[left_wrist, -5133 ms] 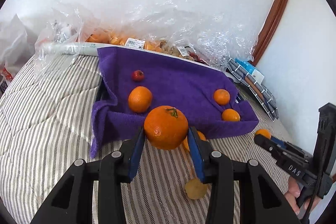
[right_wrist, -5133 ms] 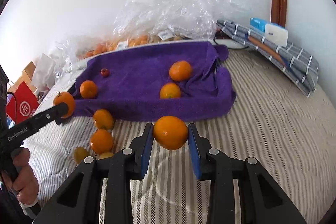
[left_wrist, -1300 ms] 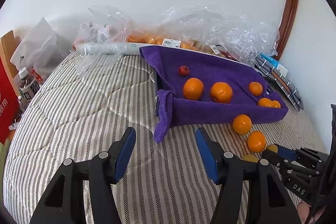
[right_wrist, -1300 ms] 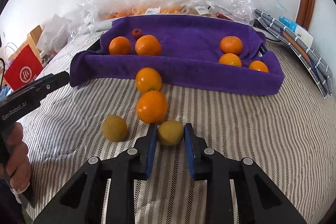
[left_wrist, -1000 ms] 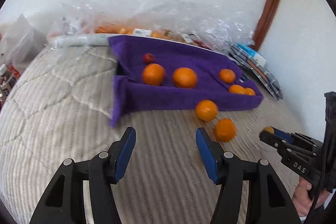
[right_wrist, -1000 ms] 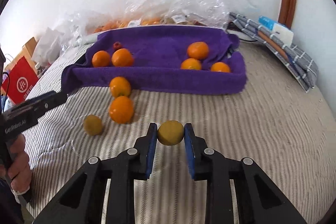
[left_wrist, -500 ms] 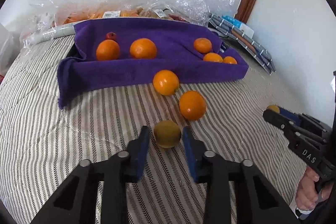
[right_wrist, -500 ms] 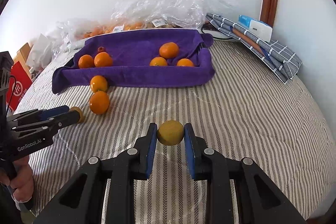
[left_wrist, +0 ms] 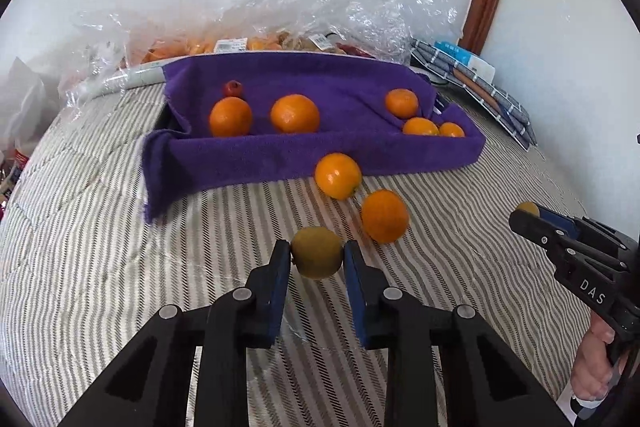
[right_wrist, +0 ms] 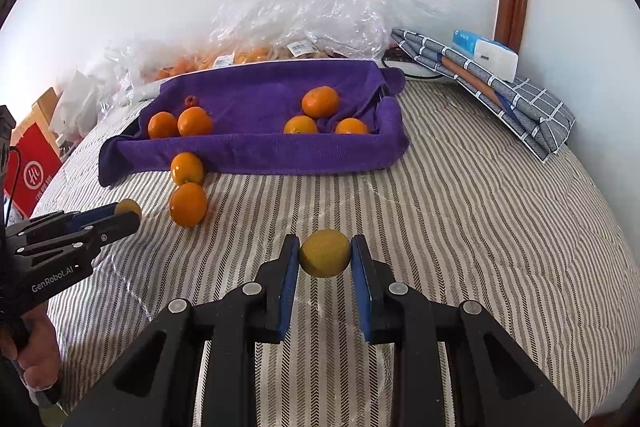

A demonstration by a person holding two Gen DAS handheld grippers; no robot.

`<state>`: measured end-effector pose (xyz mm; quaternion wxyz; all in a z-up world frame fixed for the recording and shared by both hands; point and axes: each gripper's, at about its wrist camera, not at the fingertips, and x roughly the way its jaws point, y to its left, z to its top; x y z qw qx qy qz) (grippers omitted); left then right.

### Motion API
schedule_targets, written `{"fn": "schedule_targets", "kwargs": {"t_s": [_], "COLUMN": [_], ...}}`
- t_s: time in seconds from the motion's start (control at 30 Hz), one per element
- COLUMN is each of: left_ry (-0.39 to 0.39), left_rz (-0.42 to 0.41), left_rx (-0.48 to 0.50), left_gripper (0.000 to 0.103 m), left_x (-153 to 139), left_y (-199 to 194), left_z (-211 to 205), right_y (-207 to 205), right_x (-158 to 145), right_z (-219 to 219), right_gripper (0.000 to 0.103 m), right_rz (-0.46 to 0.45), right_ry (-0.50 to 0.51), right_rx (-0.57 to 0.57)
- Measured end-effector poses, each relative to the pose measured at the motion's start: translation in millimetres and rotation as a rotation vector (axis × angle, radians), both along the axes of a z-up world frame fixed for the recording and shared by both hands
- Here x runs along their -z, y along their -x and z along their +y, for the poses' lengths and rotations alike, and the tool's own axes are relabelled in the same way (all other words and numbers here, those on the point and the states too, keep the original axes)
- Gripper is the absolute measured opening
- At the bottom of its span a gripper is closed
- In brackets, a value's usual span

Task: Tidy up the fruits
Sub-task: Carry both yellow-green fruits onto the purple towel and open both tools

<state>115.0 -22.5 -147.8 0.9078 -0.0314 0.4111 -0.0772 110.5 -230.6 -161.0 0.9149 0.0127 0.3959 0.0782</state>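
Bed: a striped quilt point(left_wrist: 100, 247) is spread below a white wall.
Purple towel point(left_wrist: 320, 155): draped over a tray near the far edge; the tray is almost wholly hidden.
Plastic bags point(left_wrist: 320, 23): contents blurred.
Oranges: five in the towel point(left_wrist: 295, 113), two beside its near edge point(left_wrist: 385, 215).
Left gripper point(left_wrist: 317, 259): clamped on a yellow-green fruit point(left_wrist: 317, 257).
Right gripper point(right_wrist: 325, 259): clamped on a second yellow fruit point(right_wrist: 325, 253).

The right gripper point(right_wrist: 325, 261) clamps a small yellow-green round fruit point(right_wrist: 325, 253) between its blue pads above the striped quilted bedcover point(right_wrist: 460, 211). At the left, the left gripper point(right_wrist: 127, 213) pinches a second yellowish fruit point(right_wrist: 129, 206). Two loose oranges point(right_wrist: 188, 203) lie near the purple towel-lined tray point(right_wrist: 256, 151), which holds five oranges and one small red fruit point(right_wrist: 191, 101). Crumpled clear plastic bags point(right_wrist: 320, 15) sit at the far wall.
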Motion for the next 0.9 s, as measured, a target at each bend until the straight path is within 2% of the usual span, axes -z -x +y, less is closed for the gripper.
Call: {"fn": "schedule_targets", "kwargs": {"t_s": [0.23, 0.47, 0.7, 0.9], "left_ry": [0.003, 0.035, 0.083, 0.135], "left_rz": [-0.037, -0.085, -0.115, -0.089], "left_rx": [-0.051, -0.147, -0.22, -0.242], "left_gripper": [0.026, 0.026, 0.026, 0.026], "left_x": [-14.4, -36.6, -49.5, -43.6], "left_y": [-5.7, -25.5, -60.3, -103.0], "left_z": [17.5, 49.1, 74.0, 77.2], "right_y": [-11.0, -35.3, -72.8, -112.6], "right_x": [-10.6, -28.7, -41.2, -41.4], "right_z": [3.0, 5.9, 4.0, -0.9], "right_gripper": [0.026, 0.026, 0.026, 0.026], "right_rz": [-0.02, -0.058, -0.095, -0.088], "right_ry": [-0.008, -0.019, -0.029, -0.062], "right_rx": [-0.002, -0.003, 0.003, 0.007]}}
